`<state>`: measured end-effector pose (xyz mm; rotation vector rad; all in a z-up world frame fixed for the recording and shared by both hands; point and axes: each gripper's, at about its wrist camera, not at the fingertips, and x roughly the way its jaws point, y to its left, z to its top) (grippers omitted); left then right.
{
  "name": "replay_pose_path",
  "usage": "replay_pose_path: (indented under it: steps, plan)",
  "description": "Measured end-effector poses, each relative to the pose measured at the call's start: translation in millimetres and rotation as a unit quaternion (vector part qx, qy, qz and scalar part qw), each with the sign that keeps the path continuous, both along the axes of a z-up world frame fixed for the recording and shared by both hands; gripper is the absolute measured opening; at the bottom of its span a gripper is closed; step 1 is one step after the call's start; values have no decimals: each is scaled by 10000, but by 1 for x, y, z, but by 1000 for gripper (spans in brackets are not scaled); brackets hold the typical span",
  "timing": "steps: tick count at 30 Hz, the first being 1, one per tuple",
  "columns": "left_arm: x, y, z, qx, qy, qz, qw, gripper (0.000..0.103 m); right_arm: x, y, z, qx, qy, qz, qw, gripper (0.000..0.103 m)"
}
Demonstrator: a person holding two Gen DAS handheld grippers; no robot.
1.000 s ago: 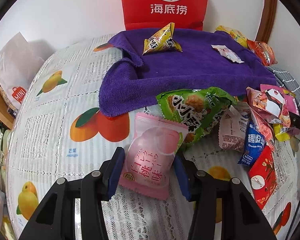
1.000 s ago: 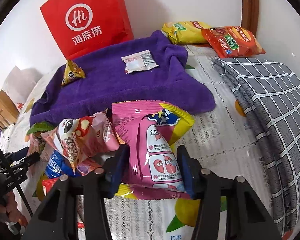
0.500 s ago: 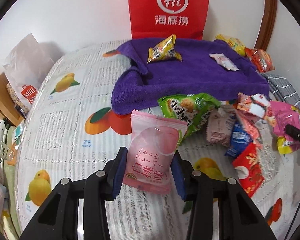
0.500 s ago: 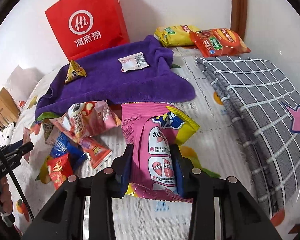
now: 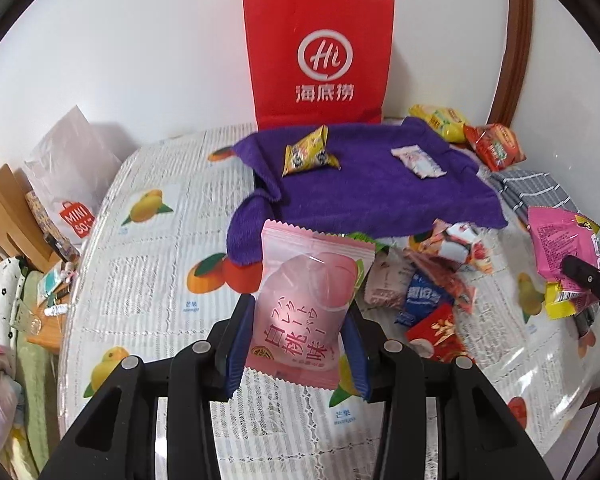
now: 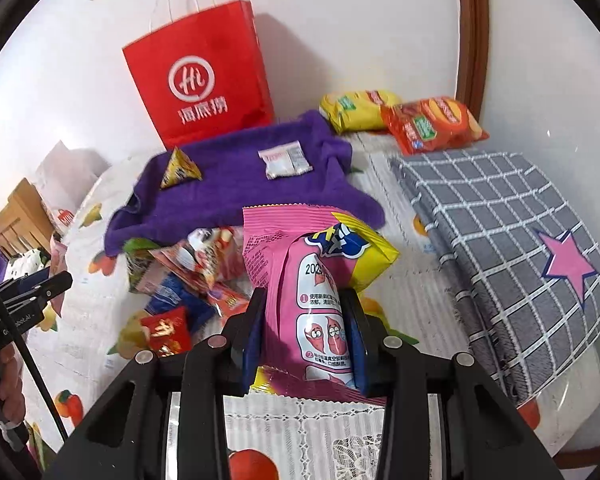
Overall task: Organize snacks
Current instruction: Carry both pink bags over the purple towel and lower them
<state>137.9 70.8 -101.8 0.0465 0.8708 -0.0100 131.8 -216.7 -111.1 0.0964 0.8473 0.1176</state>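
Above the table (image 5: 148, 264): left gripper (image 5: 296, 336) fingers pinching pale pink peach packet (image 5: 304, 304); right gripper (image 6: 306, 344) fingers pinching magenta snack bag (image 6: 312, 276); purple towel (image 5: 364, 196) at 12 o'clock.

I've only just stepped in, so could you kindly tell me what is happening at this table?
A person is sorting snacks with two handheld tools. The left tool grips a pale pink peach-print packet, and the right tool grips a bright pink-and-yellow packet. Two small packets lie on the purple towel.

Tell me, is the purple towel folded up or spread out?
Spread out. The purple towel lies open across the table, one edge rumpled, with two small snack packets resting on it.
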Motion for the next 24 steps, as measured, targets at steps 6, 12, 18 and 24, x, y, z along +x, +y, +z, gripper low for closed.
replay_pose_path:
  steps: [6, 12, 18, 24]
  plan:
    - [-1, -2, 24, -75, -153, 49, 9998, 40, -2, -3, 28, 6, -218, 0, 9998, 37]
    - [1, -3, 41, -129, -255, 143, 9995, 40, 1, -6, 51, 30, -397, -2, 9992, 37]
    - [8, -2, 55, -204, -343, 220, 9990, 40, 6, -6, 66, 85, -538, 24, 9985, 37]
    - [18, -1, 57, -194, -327, 286, 9989, 40, 17, -2, 71, 141, -581, 97, 9982, 37]
